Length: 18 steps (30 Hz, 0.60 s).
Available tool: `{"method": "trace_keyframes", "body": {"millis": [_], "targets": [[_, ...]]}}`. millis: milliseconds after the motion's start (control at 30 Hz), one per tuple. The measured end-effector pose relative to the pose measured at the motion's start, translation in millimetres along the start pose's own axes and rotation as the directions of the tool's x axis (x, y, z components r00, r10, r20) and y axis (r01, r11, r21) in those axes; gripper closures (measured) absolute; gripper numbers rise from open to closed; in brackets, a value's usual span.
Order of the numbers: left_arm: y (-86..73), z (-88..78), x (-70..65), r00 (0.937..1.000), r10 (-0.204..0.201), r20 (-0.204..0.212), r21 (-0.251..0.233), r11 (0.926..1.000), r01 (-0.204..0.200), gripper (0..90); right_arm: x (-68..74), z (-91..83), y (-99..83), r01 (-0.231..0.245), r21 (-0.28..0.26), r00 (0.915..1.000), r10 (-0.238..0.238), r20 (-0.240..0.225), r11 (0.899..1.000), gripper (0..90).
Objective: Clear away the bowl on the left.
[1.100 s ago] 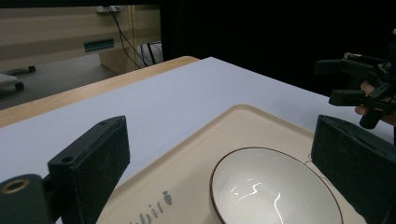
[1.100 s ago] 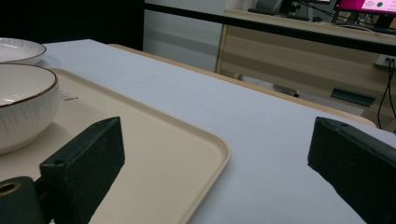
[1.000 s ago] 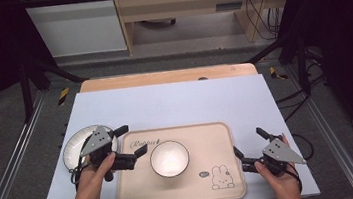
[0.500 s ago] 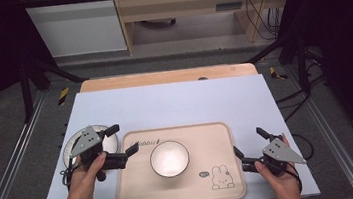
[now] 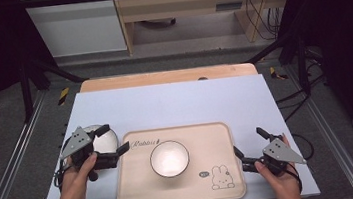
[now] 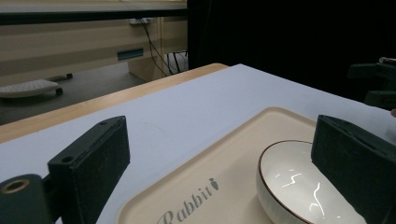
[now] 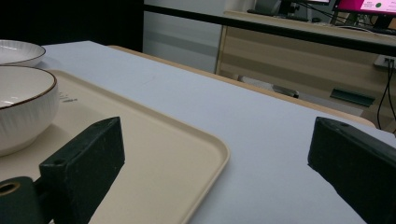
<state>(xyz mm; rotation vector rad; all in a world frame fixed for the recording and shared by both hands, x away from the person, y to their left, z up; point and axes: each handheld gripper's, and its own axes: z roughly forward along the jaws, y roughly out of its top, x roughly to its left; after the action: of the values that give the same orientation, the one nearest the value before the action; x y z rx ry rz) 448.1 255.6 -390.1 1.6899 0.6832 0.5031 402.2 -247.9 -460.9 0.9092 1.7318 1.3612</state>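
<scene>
A cream tray (image 5: 140,194) with a rabbit print lies at the table's near middle, and a white bowl (image 5: 169,158) with a dark rim stands on it. A white plate (image 5: 102,138) rests on the table just left of the tray. My left gripper (image 5: 113,139) hovers open over the plate's right side, jaws pointing toward the tray (image 6: 261,126) and the bowl (image 6: 299,191). My right gripper (image 5: 247,141) is open at the tray's right edge, low over the table. In the right gripper view the bowl (image 7: 21,109), the plate (image 7: 16,51) and the tray (image 7: 177,154) appear.
The table has a pale blue top (image 5: 175,104) with a wooden strip (image 5: 167,77) along its far edge. Black frame posts stand at both sides, and cables lie on the floor at the right. A wooden desk stands beyond the table.
My left gripper has drawn back to the left, away from the bowl and off the tray's edge, baring more of the plate. The right gripper has stayed put.
</scene>
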Motion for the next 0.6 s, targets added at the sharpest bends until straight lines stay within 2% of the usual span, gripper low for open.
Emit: {"method": "trace_keyframes", "body": {"millis": [167, 600], "targets": [[-1.7, -3.5, 2.6, 0.9999, 0.014, -0.005, -0.004, 0.9999, -0.014, 4.4, 0.4, 0.2, 0.1, 0.001, 0.000, 1.0000, -0.001, 0.001, 1.000, 3.9], [-12.6, -16.5, 19.5, 0.9992, 0.002, -0.039, -0.020, 0.9998, -0.003, 4.5, 0.4, -0.2, 0.1, 0.001, 0.000, 1.0000, -0.001, 0.000, 1.000, 3.9]]}}
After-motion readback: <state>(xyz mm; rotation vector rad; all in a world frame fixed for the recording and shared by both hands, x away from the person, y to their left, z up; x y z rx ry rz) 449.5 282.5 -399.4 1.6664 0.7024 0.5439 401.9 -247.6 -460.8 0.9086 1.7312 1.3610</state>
